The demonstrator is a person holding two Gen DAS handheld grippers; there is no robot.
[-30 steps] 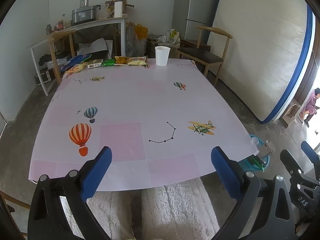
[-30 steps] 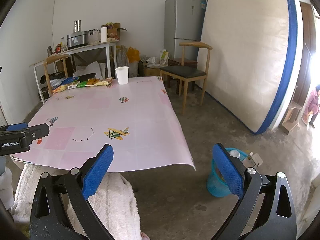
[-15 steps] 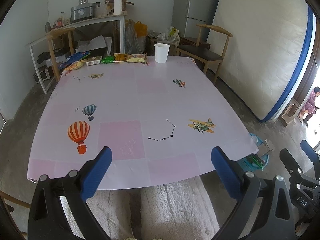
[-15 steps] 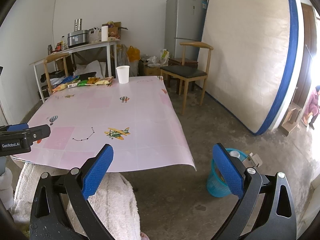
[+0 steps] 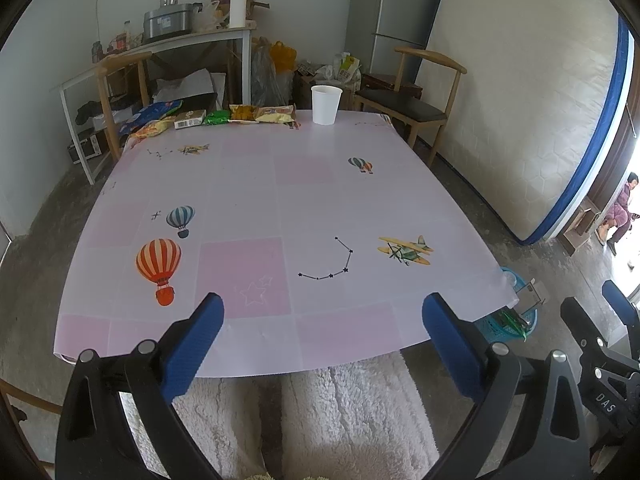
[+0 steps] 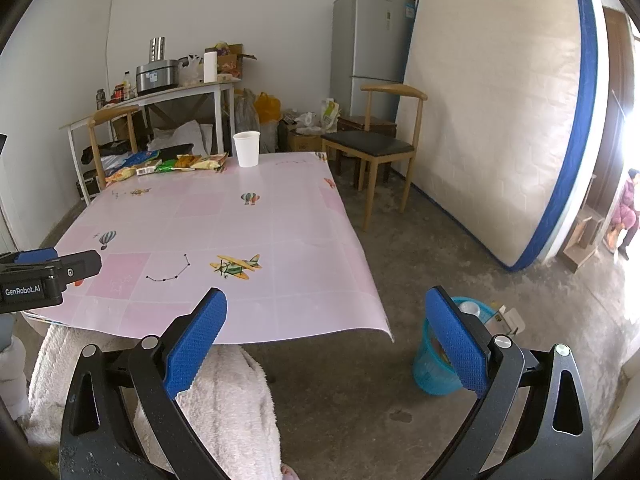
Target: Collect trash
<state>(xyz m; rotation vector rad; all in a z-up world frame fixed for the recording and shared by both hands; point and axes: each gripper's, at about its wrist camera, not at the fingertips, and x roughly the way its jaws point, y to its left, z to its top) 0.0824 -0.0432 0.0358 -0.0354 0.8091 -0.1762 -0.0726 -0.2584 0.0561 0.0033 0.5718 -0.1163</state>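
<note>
Along the far edge of the surface (image 5: 280, 200) we see a row of crinkled snack wrappers (image 5: 224, 116) and a small box, with a white paper cup (image 5: 326, 104) just beside them. Its glossy pink cloth lies bare between that row and us. Our left tongs (image 5: 322, 332) gape wide over the near edge, holding nothing; our right tongs (image 6: 326, 336) gape equally wide and hold nothing, off the right corner above rough concrete floor, near a blue plastic trash basket (image 6: 430, 376).
</note>
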